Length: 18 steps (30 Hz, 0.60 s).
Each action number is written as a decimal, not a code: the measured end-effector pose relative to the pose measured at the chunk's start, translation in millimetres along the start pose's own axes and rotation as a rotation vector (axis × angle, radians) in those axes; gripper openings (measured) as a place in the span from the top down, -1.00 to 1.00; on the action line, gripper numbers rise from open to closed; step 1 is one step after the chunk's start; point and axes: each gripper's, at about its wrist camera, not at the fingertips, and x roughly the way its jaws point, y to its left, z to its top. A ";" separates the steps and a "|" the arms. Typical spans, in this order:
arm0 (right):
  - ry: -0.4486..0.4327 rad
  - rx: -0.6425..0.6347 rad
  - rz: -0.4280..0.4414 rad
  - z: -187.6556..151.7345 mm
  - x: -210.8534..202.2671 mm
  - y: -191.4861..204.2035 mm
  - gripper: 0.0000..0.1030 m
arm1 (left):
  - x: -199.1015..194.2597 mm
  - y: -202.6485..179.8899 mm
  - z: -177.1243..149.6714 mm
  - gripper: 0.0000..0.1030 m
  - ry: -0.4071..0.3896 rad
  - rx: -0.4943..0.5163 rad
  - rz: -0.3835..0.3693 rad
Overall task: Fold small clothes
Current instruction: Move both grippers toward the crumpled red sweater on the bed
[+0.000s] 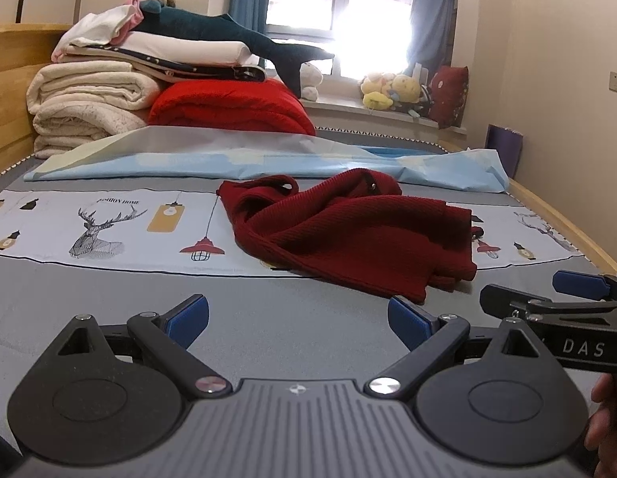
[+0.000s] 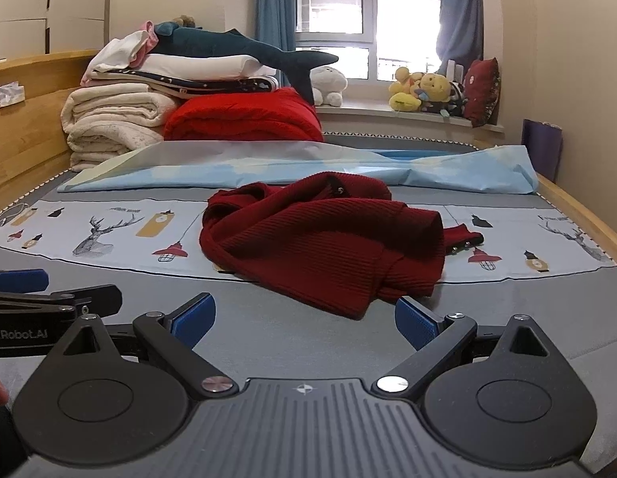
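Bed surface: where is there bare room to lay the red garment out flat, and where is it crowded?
Free: the grey mattress strip between the grippers and the red garment, and the printed cloth left of the garment. Crowded: the head of the bed, with the blue sheet, stacked blankets and red quilt.

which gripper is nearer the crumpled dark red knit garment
Right. The right gripper faces the dark red knit garment, one finger almost at its hem; the left gripper sits left of it, slightly farther.
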 end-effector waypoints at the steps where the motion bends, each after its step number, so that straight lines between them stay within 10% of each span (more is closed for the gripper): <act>1: -0.001 -0.005 0.001 0.5 -0.2 0.8 -0.88 | 0.1 0.1 -0.4 -0.91 -0.001 -0.001 -0.002; 18: -0.012 -0.020 0.017 3.0 -0.2 6.9 -0.75 | 1.5 -1.2 -2.2 -0.91 0.003 -0.002 0.002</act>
